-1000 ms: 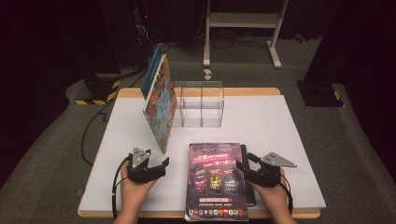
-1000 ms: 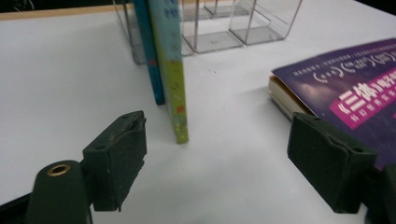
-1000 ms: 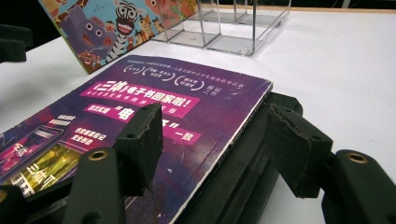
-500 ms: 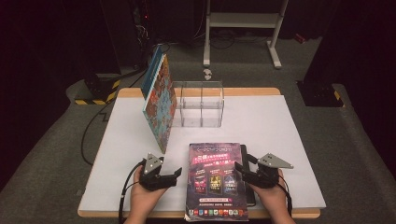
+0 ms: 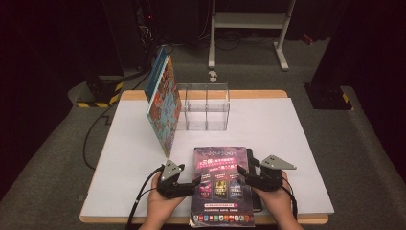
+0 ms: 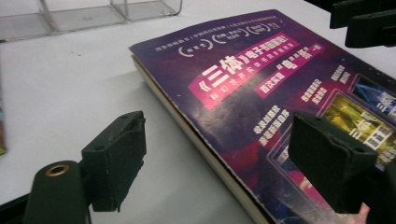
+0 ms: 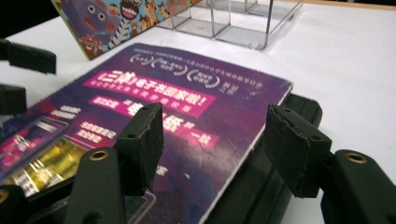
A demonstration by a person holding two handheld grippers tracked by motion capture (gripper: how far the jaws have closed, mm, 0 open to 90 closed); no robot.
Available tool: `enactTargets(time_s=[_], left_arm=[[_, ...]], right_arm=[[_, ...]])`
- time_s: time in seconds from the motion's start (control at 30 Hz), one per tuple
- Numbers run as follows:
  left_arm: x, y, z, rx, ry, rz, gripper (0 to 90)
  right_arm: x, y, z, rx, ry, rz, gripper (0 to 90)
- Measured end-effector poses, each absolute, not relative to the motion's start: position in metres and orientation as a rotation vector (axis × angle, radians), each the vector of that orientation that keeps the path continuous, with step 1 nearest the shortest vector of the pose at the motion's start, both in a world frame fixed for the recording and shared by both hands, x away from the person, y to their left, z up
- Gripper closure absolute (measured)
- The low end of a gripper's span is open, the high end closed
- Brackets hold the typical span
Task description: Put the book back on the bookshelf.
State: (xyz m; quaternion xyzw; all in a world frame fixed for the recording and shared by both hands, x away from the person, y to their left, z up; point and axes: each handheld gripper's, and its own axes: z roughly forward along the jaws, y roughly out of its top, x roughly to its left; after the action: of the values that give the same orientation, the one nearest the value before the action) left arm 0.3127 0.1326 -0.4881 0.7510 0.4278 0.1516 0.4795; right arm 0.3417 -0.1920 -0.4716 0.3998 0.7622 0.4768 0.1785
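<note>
- The purple paperback book with pink title bands (image 5: 221,184) is lying flat at the near edge of the white surface (image 5: 297,143), its bottom end overhanging that edge a little; its right side is resting on a flat black object (image 7: 275,154) that I cannot identify.
- The left gripper (image 5: 194,182) is sitting at the book's left edge with its jaws apart, and they have just been closing a little. In the left gripper view one jaw is over the bare surface and the other over the cover, so the edge lies between them, unclamped.
- The right gripper (image 5: 245,171) is straddling the book's right edge, one jaw over the cover and one beyond it; the jaws are standing apart with nothing pinched.
- The step in hand looks like lining both grippers up for a two-sided pick-up of the book (likely to stand it upright).
- The next move would call for each gripper to get one jaw under the edge and then clamp; the left side lies almost flush with the surface, so sliding under may be hard.
- Farther back, a clear acrylic divided rack (image 5: 205,106) is standing near the far edge, and a colourful illustrated picture book (image 5: 164,108) is leaning against its left end.
- That leaning book is near the left gripper's side and could topple if knocked; the middle of the surface is offering free passage.
</note>
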Motion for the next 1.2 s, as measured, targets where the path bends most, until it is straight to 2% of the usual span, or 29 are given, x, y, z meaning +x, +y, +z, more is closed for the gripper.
enactTargets(time_s=[0.37,0.6,0.63,0.7,1.1,1.2], left_arm=[[0.312,0.118,-0.498,1.856,1.026,0.286,19.9],[0.312,0.116,-0.501,1.835,1.031,0.25,21.0],[0.311,0.112,-0.501,1.781,1.064,0.224,21.0],[0.313,0.117,-0.501,1.842,1.03,0.237,21.1],[0.316,0.11,-0.498,1.832,1.055,0.22,22.8],[0.317,0.11,-0.497,1.846,1.046,0.221,23.9]], right_arm=[[0.319,-0.197,-0.483,1.136,2.168,1.321,36.4],[0.319,-0.195,-0.486,1.141,2.183,1.321,36.2],[0.319,-0.195,-0.486,1.135,2.183,1.321,36.2],[0.318,-0.194,-0.486,1.128,2.184,1.32,36.2],[0.317,-0.193,-0.486,1.12,2.204,1.339,36.9],[0.318,-0.194,-0.485,1.143,2.208,1.344,39.4]])
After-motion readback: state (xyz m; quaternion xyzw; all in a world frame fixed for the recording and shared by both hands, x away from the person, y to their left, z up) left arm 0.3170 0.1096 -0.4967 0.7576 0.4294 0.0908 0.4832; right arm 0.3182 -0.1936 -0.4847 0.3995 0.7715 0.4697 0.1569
